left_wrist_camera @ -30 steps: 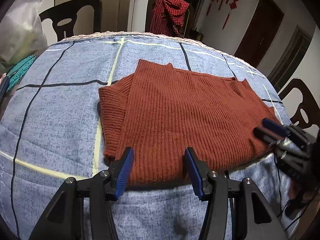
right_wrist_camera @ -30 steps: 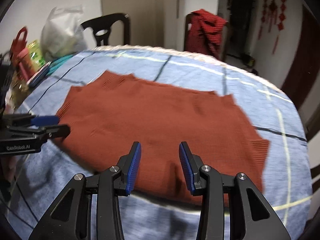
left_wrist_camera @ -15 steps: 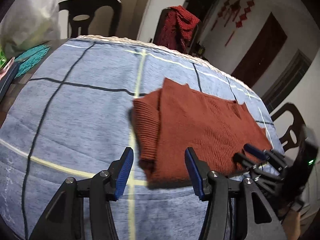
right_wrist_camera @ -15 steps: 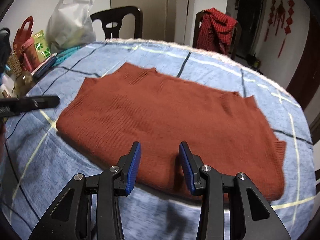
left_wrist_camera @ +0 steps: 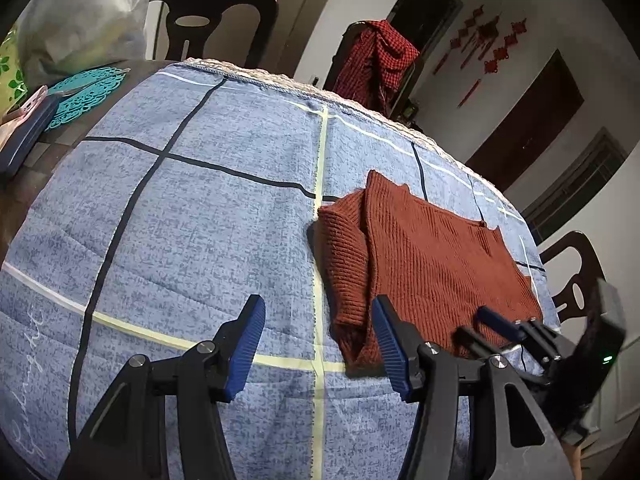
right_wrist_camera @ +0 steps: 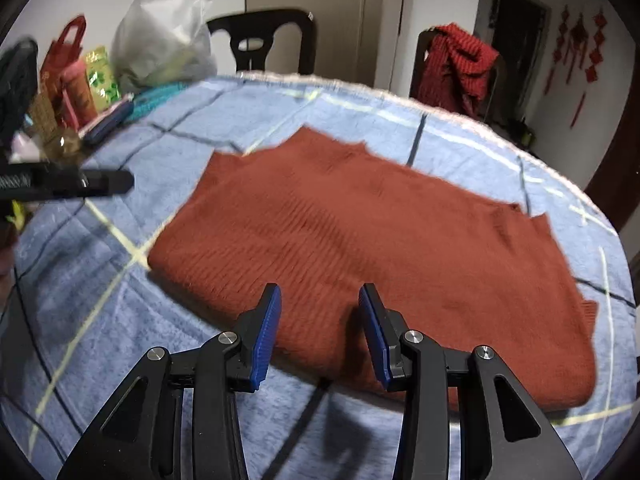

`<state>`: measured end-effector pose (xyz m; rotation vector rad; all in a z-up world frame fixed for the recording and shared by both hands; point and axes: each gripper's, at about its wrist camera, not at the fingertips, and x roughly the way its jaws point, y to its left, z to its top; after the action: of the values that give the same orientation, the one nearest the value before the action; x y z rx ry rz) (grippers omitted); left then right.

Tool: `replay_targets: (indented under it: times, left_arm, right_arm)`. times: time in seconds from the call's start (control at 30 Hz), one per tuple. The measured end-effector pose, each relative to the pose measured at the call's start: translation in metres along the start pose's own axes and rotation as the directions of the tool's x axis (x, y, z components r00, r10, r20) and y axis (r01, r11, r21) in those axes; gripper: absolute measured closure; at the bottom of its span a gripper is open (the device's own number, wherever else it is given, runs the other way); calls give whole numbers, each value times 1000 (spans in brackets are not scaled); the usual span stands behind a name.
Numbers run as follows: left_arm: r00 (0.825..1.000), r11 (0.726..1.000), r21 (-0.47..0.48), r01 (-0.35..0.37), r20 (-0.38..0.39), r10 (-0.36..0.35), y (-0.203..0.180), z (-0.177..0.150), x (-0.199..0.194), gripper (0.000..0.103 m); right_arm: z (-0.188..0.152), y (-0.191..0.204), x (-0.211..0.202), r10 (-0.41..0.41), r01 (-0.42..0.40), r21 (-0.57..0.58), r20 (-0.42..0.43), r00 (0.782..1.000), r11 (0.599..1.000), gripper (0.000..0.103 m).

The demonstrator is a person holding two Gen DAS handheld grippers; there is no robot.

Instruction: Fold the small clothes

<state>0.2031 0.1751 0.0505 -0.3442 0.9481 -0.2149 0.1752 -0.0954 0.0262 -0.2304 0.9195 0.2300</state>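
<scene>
lying flat on the blue checked tablecloth (left_wrist_camera: 192, 240), the rust knit sweater (right_wrist_camera: 380, 248), toward 3 o'clock of the left wrist view and filling the middle of the right wrist view

already partly folded, by the look of it: one side turned in over the body, with a doubled ribbed layer showing at the 9 o'clock edge of the garment in the left view; outline close to a rough rectangle, near edge fairly straight, a small ribbed tab poking out at 3 o'clock in the right view

probably left to do: at least one more fold across the length to bring it down to a compact packet, then squaring the edges; cannot tell from here whether the far side is tucked as well

left gripper (left_wrist_camera: 320, 344) spread wide and empty, hovering over bare cloth just at 9 o'clock of the sweater's near corner, right pad close to that corner but not clearly touching

right gripper (right_wrist_camera: 318, 336) likewise parted and holding nothing, poised over the near hem around the middle of the garment, fabric visible between the pads but not pinched

off at 10 o'clock, white plastic bag (right_wrist_camera: 160, 40) and dark chair (right_wrist_camera: 264, 36), well apart from the work
</scene>
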Motion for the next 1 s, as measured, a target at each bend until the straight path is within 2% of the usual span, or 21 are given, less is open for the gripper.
replay_targets:
  times: [0.17,0.27,0.33,0.4,0.5,0.63,0.77,1.0]
  left_arm:
    - [999,999,19,26,-28,-26,2,5,4,44]
    - [999,1000,19,21,-29,-21,6,12,5,42]
    - [998,999,2,45,-36,-45,10,16,6,41]
    - [998,999,6,35,-43,-35,11,21,8,41]
    - [999,1000,16,27,-48,-26,11,24,11,41]
    - [996,998,2,63,-69,-63,15,27,14,41]
    - [996,999,3,53,-75,-52,18,28,16,39]
    - [992,996,-38,85,-92,-88,25,32,22,35]
  right_arm:
    - [-2,7,5,-32,32,-15,-11,999,999,62]
    - [4,15,-5,12,-11,-20,29,1000,1000,62]
    - [6,25,-11,60,-58,-40,52,997,998,61]
    - [8,36,-12,121,-117,-63,62,991,991,58]
    - [9,56,-13,169,-155,-145,92,981,977,58]
    - [9,81,-2,143,-119,-263,74,987,958,58]
    - [3,98,6,112,-84,-366,57,992,927,57]
    - [-1,114,17,33,1,-430,71,997,903,57]
